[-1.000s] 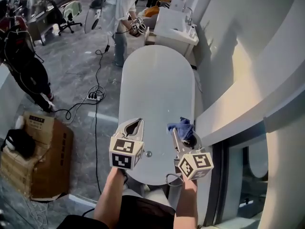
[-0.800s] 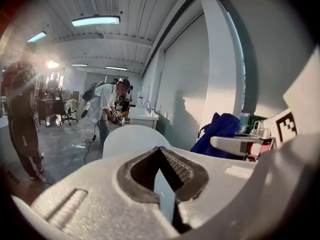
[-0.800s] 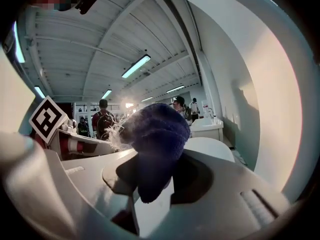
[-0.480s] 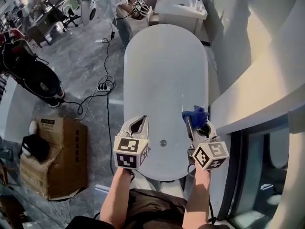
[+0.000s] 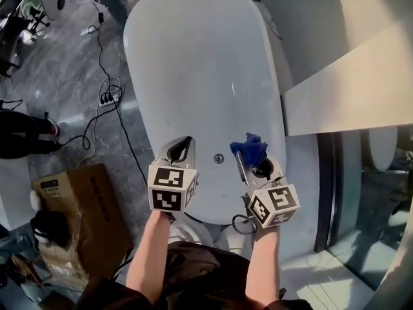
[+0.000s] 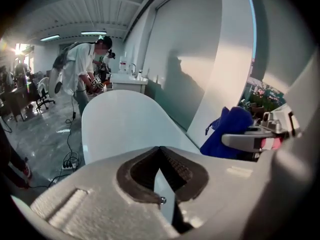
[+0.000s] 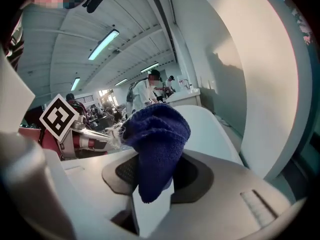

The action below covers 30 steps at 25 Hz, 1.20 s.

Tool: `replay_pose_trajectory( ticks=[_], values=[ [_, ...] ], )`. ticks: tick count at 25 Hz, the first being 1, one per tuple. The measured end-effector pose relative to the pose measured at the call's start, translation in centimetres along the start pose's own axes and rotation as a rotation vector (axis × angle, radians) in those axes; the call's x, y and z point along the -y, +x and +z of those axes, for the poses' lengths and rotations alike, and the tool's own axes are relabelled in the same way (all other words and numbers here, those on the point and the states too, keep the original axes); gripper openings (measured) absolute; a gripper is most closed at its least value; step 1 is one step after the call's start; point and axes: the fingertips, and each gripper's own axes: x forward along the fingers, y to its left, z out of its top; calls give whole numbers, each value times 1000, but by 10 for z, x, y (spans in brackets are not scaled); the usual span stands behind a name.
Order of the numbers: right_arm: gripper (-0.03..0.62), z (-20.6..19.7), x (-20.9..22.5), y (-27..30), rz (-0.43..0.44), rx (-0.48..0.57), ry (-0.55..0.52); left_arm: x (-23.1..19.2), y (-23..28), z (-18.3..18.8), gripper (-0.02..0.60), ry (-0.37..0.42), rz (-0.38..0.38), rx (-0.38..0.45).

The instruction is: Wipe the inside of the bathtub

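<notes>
Over the near end of the tub [image 5: 200,63], the right gripper [image 5: 243,157] is pinching a blue cloth [image 5: 253,148] by one fold — likely risking it slipping free under wiping pressure — while the left gripper [image 5: 181,148] is hovering beside it, jaws closed on nothing.

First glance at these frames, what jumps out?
The long white oval bathtub fills the middle of the head view. At its near end the right gripper has its jaws shut on a dark blue terry cloth, while the left gripper beside it is shut and empty.
</notes>
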Motion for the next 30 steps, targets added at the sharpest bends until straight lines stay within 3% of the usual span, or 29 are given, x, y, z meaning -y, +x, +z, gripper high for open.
replay_pose_trajectory(
  ticks=[4, 10, 15, 20, 30],
  values=[
    [144, -32, 15, 17, -10, -41, 39, -4, 30, -28, 2, 17, -31, -62],
    [144, -76, 32, 48, 21, -132, 6, -12, 74, -74, 2, 0, -53, -167],
    [144, -139, 47, 81, 53, -187, 52, -23, 121, -117, 2, 45, -75, -245],
    [144, -187, 56, 110, 63, -235, 89, -26, 157, -146, 2, 42, -157, -286],
    [144, -279, 78, 172, 76, -294, 109, -54, 225, -221, 2, 141, -236, -407]
  ],
)
